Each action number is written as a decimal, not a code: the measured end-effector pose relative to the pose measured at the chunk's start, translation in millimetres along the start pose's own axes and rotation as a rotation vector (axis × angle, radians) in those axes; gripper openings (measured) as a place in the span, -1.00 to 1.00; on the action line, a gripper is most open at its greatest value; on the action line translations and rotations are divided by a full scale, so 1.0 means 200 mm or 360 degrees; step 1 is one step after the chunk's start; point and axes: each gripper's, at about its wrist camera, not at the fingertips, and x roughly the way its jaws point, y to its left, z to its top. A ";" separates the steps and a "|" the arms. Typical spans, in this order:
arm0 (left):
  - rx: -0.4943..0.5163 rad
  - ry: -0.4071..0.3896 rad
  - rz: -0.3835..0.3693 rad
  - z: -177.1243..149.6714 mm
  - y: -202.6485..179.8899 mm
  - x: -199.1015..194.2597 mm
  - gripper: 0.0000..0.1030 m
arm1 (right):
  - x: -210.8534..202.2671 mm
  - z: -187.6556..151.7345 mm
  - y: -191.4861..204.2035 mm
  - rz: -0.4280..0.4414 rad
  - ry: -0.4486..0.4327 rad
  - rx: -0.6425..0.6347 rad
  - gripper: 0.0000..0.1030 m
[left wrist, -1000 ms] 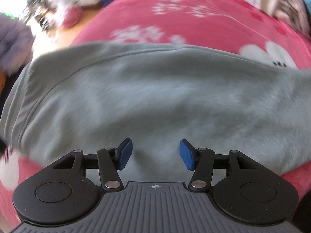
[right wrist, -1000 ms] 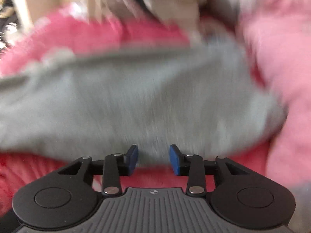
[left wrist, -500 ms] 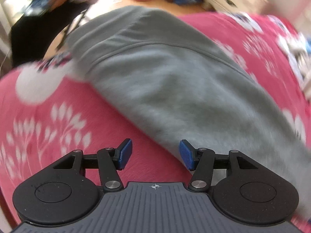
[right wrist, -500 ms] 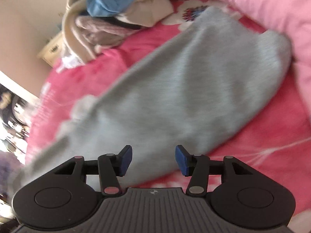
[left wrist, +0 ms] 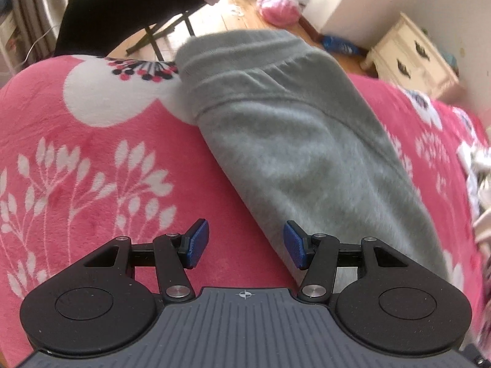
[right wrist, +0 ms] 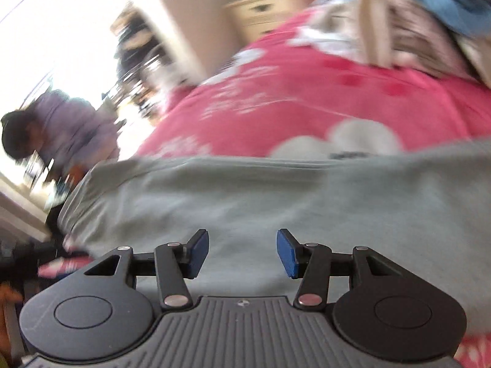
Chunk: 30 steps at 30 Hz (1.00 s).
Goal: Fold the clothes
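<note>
Hovering over the bed: my left gripper [left wrist: 244,243], jaws standing apart, nothing between the blue pads; pink blanket [left wrist: 92,153] with white flower print shows through the gap. Grey garment [left wrist: 291,128], folded long, lies on the blanket, its ribbed waistband end at the far bed edge, its near edge running just beside my right-hand pad. My right gripper [right wrist: 242,253], jaws likewise apart and empty after just widening, hangs above the same grey garment [right wrist: 245,196]; that view is blurred. Heap of mixed clothes [right wrist: 414,24] on the blanket's far right. Cream drawer chest [left wrist: 414,58] against the wall. Folding chair [left wrist: 159,27] on wooden floor.
</note>
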 end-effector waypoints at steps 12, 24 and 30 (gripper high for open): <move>-0.0269 -0.0158 -0.0258 0.19 0.14 0.12 0.12 | 0.43 0.19 0.54 0.0328 0.0154 -0.0413 0.00; -0.0232 -0.0230 -0.0193 0.25 0.14 0.23 -0.30 | 0.62 0.18 0.66 0.0426 0.0224 -0.0324 0.00; 0.0096 -0.0445 -0.0179 0.18 -0.05 0.08 -0.66 | 0.51 0.24 0.44 0.0441 0.0150 -0.0025 0.00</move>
